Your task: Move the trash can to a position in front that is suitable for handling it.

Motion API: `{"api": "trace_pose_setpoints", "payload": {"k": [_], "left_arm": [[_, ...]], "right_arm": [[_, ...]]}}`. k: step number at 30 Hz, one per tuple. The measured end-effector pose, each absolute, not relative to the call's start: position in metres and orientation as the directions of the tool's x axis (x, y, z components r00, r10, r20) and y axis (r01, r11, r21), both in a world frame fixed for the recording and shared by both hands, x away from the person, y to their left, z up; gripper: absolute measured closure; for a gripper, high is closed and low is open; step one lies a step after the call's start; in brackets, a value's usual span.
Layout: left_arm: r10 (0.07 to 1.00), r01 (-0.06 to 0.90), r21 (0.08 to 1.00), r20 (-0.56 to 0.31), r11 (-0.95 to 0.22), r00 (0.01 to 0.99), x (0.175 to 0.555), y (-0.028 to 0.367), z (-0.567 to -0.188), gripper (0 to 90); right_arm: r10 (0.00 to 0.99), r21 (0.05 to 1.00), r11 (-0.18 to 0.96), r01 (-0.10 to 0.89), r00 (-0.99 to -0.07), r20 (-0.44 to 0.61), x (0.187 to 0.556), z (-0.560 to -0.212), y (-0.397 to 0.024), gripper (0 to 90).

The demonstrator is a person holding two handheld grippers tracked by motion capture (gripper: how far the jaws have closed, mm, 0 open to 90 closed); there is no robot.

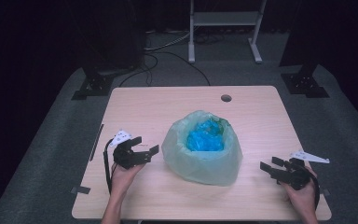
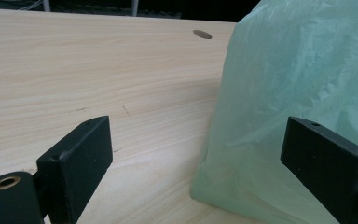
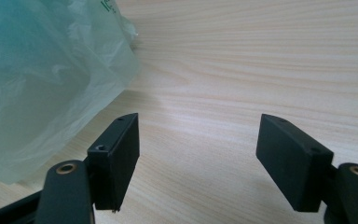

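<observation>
bag (image 1: 200, 156): thin crinkled translucent plastic | table (image 1: 140, 112): smooth matt pale wood

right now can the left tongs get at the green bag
Probably yes. The left tongs stand open just beside the green bag, pointed at its near side, with bare table between them and nothing in the way.

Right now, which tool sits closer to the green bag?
The left tool: its open tips nearly reach the green bag, while the right tool stands clearly apart.
</observation>
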State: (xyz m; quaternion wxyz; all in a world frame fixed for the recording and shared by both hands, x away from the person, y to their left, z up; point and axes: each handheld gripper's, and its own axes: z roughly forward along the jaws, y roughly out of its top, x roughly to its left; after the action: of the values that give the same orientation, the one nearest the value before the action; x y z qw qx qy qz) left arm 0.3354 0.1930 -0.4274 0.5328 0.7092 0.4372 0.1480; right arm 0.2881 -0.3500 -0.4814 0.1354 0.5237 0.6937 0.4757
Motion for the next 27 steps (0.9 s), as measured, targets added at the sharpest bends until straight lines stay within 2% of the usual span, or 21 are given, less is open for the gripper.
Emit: {"api": "trace_pose_setpoints", "payload": {"k": [18,27], "left_arm": [[0.779,0.461,0.887,-0.269,-0.029,0.567,0.336,0.196,-0.424,7.8],[0.780,0.464,0.885,-0.274,-0.024,0.563,0.336,0.196,-0.426,7.8]], "right_arm": [[0.800,0.810,0.081,0.581,-0.523,0.295,0.279,-0.478,-0.324,28.6],[0.719,0.832,0.167,0.528,-0.643,0.264,0.272,-0.470,-0.288,27.9]]}}
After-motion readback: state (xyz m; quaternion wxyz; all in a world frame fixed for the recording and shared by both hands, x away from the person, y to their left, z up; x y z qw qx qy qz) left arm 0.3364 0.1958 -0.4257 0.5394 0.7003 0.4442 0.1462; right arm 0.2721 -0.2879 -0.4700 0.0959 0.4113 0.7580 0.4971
